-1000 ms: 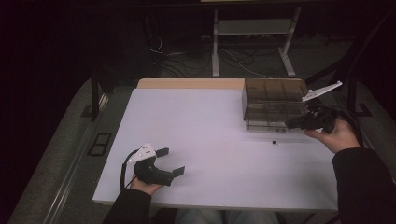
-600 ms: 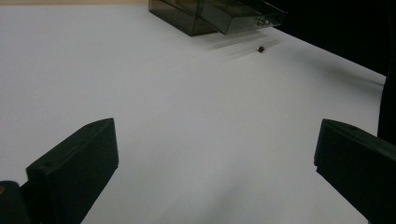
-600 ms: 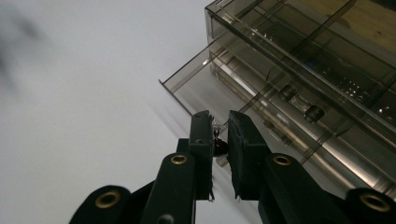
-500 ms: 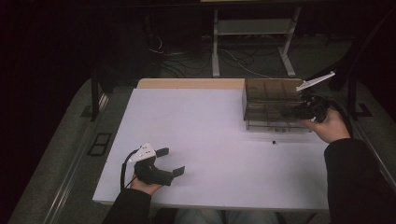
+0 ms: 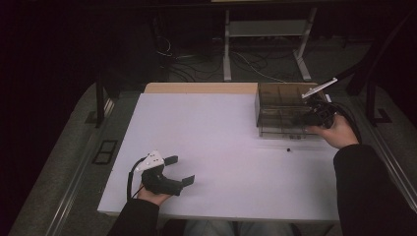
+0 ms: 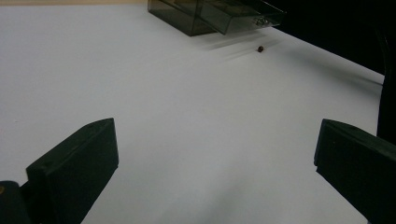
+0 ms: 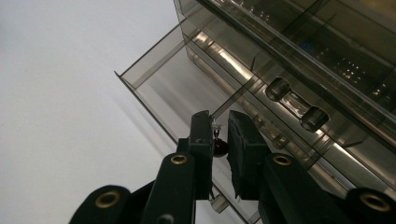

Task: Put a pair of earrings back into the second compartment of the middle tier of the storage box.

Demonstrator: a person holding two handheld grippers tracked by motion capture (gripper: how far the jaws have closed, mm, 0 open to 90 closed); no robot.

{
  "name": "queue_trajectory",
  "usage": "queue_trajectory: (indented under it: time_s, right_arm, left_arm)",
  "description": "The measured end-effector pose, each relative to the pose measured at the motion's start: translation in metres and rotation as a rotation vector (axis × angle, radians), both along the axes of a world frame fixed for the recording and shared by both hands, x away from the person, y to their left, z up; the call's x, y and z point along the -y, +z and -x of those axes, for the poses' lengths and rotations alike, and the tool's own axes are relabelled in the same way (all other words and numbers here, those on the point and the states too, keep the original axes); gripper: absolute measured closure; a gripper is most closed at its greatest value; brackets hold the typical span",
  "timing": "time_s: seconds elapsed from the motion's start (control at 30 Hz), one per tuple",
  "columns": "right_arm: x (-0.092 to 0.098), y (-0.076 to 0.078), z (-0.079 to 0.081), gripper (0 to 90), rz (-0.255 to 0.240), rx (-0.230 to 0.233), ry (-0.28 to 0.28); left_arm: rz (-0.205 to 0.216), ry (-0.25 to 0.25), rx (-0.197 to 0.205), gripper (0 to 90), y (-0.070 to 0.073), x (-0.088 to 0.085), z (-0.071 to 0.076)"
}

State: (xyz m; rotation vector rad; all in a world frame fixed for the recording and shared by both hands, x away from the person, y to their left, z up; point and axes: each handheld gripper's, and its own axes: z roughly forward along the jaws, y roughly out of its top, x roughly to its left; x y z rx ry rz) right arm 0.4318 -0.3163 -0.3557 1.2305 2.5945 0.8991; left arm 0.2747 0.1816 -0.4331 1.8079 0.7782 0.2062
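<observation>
Jaws of the left gripper (image 5: 178, 170) gape wide over the near white worktop (image 5: 221, 142). Farther off lies a small dark bead (image 6: 260, 48). Right gripper (image 7: 220, 140) pinches what seems a dark red bead (image 7: 219, 147) at the smoky drawer box (image 5: 280, 105), drawer (image 7: 187, 88) pulled out; no readable labels.

A smoky grey see-through plastic drawer box (image 5: 282, 110) is sitting at two o'clock on the plain white tabletop (image 5: 216, 142), beside a tiny dark red bead (image 6: 260, 48).

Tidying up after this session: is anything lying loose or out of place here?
Yes. One small dark bead lies loose on the white table, just in front of the smoky plastic drawer box, whose bottom drawer stands pulled open.
</observation>
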Motion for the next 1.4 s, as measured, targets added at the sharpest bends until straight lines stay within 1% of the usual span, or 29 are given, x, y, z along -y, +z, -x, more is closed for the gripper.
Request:
queue_trajectory:
  time_s: [0.43,0.83,0.9,1.03,1.2,1.33,1.4]
  right_arm:
    - [-0.008,-0.02,-0.01,79.2,0.049,-0.036,0.0]
    - [-0.016,-0.03,-0.014,78.1,0.086,-0.062,0.014]
    - [-0.016,-0.029,-0.014,74.9,0.089,-0.058,0.01]
    - [-0.015,-0.025,-0.012,73.6,0.081,-0.047,0.008]
    - [-0.011,-0.016,-0.006,71.2,0.057,-0.032,0.005]
    - [-0.009,-0.007,0.002,66.2,0.043,-0.016,0.01]
    - [-0.007,-0.002,0.007,61.3,0.041,-0.006,0.013]
  left_arm:
    - [-0.003,-0.003,0.0,0.0,0.0,0.0,0.0]
    - [-0.002,-0.006,-0.001,0.0,0.0,0.0,0.0]
    - [-0.001,-0.006,-0.002,0.0,0.0,0.0,0.0]
    - [-0.004,-0.007,-0.002,0.0,0.0,0.0,0.0]
    - [-0.002,-0.005,-0.002,0.0,0.0,0.001,0.0]
    - [-0.004,-0.005,-0.003,0.0,0.0,0.0,0.0]
    - [-0.003,-0.004,-0.003,0.0,0.0,0.001,0.0]
